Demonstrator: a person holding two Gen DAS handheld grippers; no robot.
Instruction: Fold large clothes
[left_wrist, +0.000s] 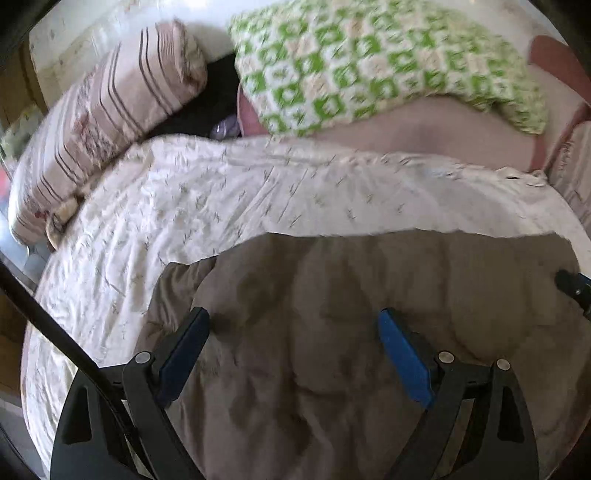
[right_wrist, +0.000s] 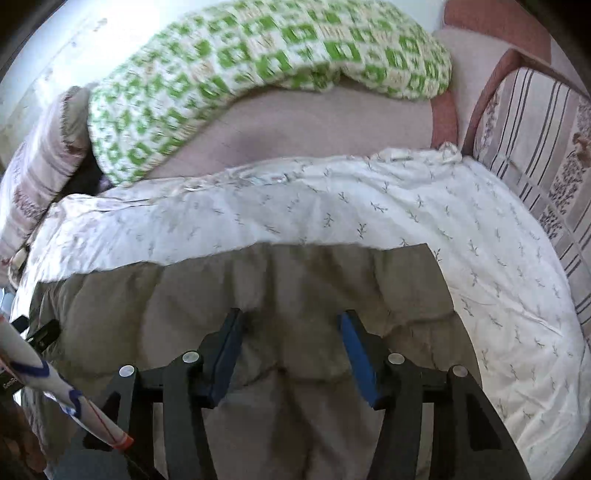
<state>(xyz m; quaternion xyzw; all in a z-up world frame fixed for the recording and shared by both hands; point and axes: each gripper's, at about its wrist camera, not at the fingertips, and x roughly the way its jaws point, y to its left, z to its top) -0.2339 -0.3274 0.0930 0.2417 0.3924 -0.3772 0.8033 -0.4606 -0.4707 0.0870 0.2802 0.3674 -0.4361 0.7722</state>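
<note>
So the grey garment (left_wrist: 332, 332) is spread on the bed (left_wrist: 184, 206) right under both tongs, far edge running side to side. Left tongs (left_wrist: 293, 325) and right tongs (right_wrist: 291, 325) both open, holding nothing, about equally close.

Green-checked blanket (left_wrist: 369, 62), striped pillow (left_wrist: 110, 122)

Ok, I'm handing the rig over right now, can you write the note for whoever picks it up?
Left tongs: open above the grey-brown garment, holding nothing.
Right tongs: narrower gap, nothing gripped that I can see.
The garment lies spread on the white sprig-print quilt, its far edge straight across; the green checked blanket is behind it.
Done: garment laid out, possibly one fold; can't confirm.
Left: grip the near edge, finish folding.
</note>
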